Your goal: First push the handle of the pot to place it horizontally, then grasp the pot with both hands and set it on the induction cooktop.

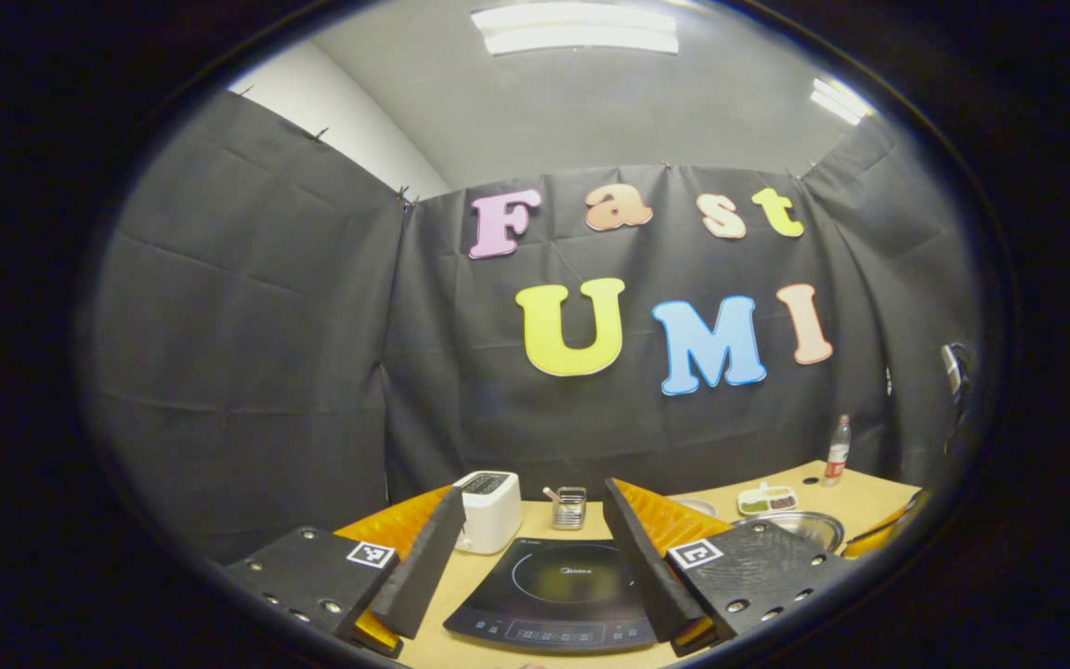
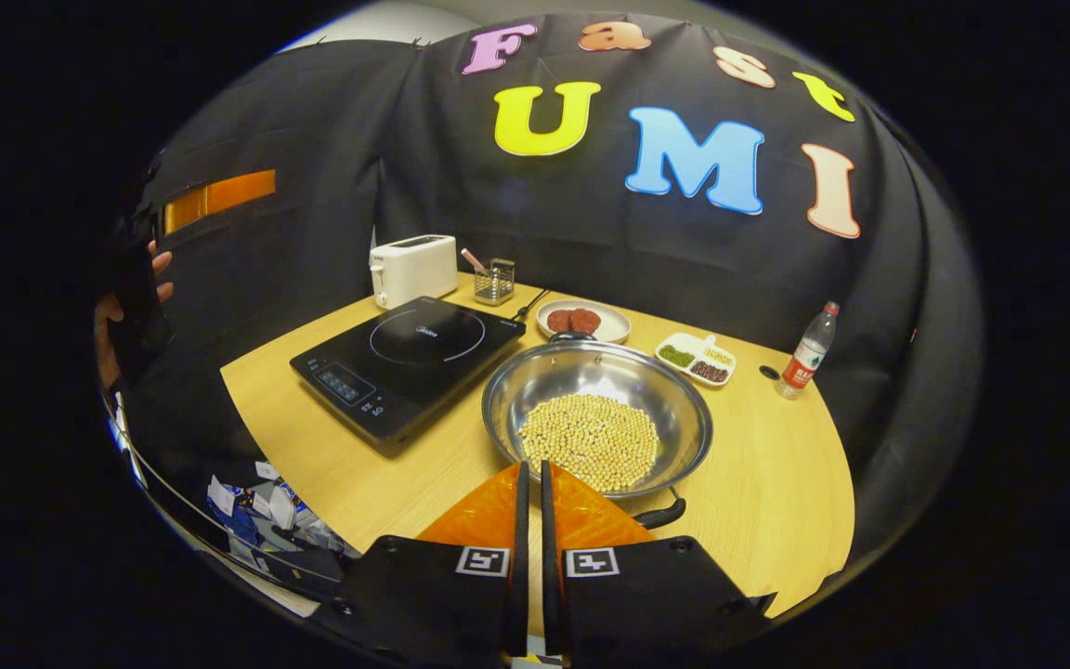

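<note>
A steel pot [image 2: 595,409] holding a heap of pale beans stands on the wooden table [image 2: 776,502], right of the black induction cooktop [image 2: 410,358]. One dark pot handle [image 2: 660,514] sticks out at the near rim and another handle [image 2: 572,336] sits at the far rim. My right gripper [image 2: 532,466] is shut with nothing between its fingers, its tips over the pot's near rim, just left of the near handle. My left gripper [image 1: 532,491] hangs wide open above the cooktop [image 1: 554,585], holding nothing. The pot [image 1: 809,528] lies to its right.
A white toaster [image 2: 412,268] and a small wire holder [image 2: 495,281] stand behind the cooktop. Beyond the pot are a plate [image 2: 583,321] of dark red food, a divided dish [image 2: 700,358] and a plastic bottle [image 2: 804,353]. A hand [image 2: 159,269] shows at far left.
</note>
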{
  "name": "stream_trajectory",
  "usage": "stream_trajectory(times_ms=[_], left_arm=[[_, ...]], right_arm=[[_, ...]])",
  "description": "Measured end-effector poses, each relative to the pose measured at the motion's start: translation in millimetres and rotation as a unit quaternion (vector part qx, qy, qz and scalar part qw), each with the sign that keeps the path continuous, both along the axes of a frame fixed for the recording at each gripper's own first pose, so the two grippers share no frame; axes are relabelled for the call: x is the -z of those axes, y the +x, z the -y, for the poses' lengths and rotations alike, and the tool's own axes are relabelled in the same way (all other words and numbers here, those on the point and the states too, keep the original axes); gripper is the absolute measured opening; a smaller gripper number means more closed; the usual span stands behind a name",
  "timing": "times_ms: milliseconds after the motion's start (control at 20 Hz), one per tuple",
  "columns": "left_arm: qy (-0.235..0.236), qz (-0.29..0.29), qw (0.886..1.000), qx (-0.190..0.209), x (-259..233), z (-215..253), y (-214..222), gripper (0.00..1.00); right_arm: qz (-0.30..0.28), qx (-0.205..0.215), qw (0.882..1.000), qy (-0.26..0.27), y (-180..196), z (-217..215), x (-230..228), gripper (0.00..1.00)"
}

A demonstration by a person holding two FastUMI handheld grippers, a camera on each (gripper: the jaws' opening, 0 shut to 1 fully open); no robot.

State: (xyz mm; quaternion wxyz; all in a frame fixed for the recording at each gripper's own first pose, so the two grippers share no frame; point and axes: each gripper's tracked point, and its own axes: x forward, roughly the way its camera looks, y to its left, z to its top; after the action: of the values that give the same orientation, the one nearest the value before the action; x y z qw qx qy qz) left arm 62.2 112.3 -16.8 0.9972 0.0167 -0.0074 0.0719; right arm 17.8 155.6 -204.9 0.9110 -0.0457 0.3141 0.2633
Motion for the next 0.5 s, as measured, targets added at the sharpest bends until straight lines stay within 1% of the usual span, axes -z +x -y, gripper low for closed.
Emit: stream_trajectory(times_ms=[250, 300, 350, 450, 500], left_arm=[[0.005, -0.012, 1.000, -0.016, 6.2, 14.8, 14.5, 0.89], [0.006, -0.015, 1.000, -0.019, 8.5, 17.0, 17.5, 0.90], [0.006, -0.019, 1.000, -0.021, 11.3, 19.6, 20.9, 0.89], [0.006, -0.024, 0.999, -0.024, 14.1, 25.1, 26.8, 0.89], [0.007, -0.025, 0.999, -0.025, 15.4, 28.1, 30.1, 0.90]], right_arm=[[-0.059, -0.042, 0.997, -0.020, 1.3, 7.3, 43.7, 0.08], [-0.069, -0.047, 0.996, -0.023, 3.0, 6.5, 49.7, 0.08], [-0.078, -0.052, 0.995, -0.025, 0.9, 9.2, 55.1, 0.08], [-0.090, -0.057, 0.994, -0.030, 4.7, 12.0, 65.1, 0.08], [-0.095, -0.059, 0.993, -0.032, 7.2, 13.6, 69.0, 0.08]])
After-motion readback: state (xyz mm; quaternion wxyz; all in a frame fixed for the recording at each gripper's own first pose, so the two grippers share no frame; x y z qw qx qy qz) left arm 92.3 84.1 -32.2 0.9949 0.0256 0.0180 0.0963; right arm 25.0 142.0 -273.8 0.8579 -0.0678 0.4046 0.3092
